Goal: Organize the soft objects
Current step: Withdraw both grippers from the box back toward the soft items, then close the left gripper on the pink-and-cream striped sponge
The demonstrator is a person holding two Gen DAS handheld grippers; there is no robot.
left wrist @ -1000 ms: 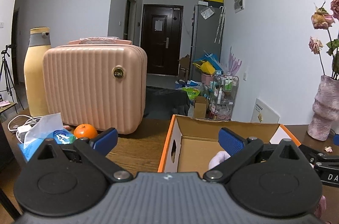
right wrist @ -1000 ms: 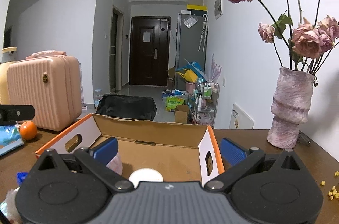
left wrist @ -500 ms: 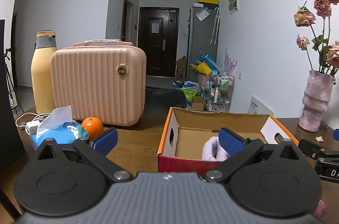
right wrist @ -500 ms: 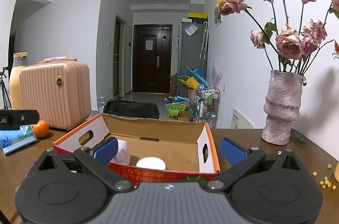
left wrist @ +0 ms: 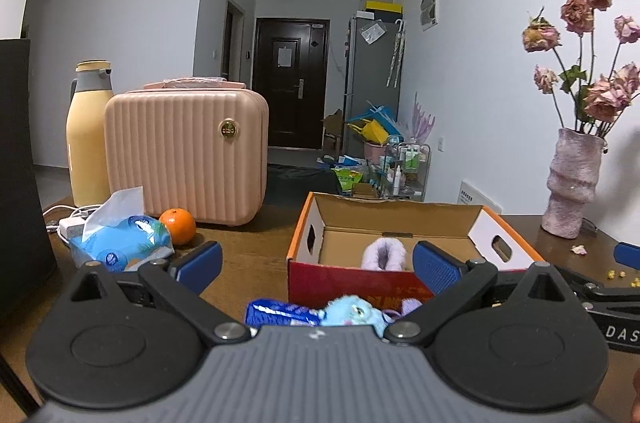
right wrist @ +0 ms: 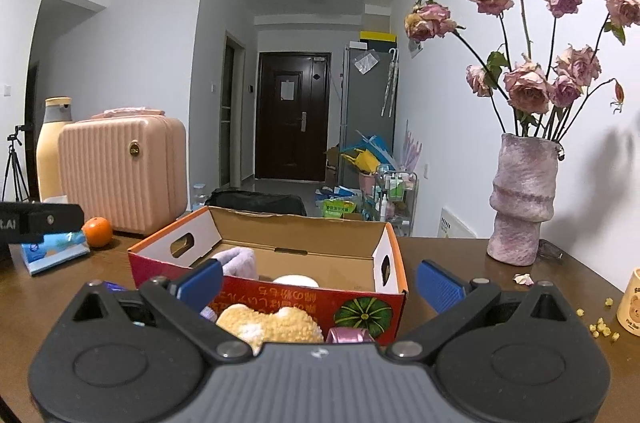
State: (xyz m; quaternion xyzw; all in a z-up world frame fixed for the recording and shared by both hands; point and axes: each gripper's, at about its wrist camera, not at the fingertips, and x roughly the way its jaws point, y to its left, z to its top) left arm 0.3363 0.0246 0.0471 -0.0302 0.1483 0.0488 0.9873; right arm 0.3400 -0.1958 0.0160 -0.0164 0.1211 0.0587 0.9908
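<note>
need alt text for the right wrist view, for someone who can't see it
An open right gripper hovers over a fluffy cream plush toy lying before a red-fronted open cardboard box that holds a lavender fuzzy item. A mottled pink vase of dried roses stands right; a ribbed pink case left.

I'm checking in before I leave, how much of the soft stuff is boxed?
Done: a fluffy lilac slipper lies in the open cardboard box. In hand: nothing; both claws open. Left: a blue plush toy and a cream fleecy plush on the table before it.
</note>
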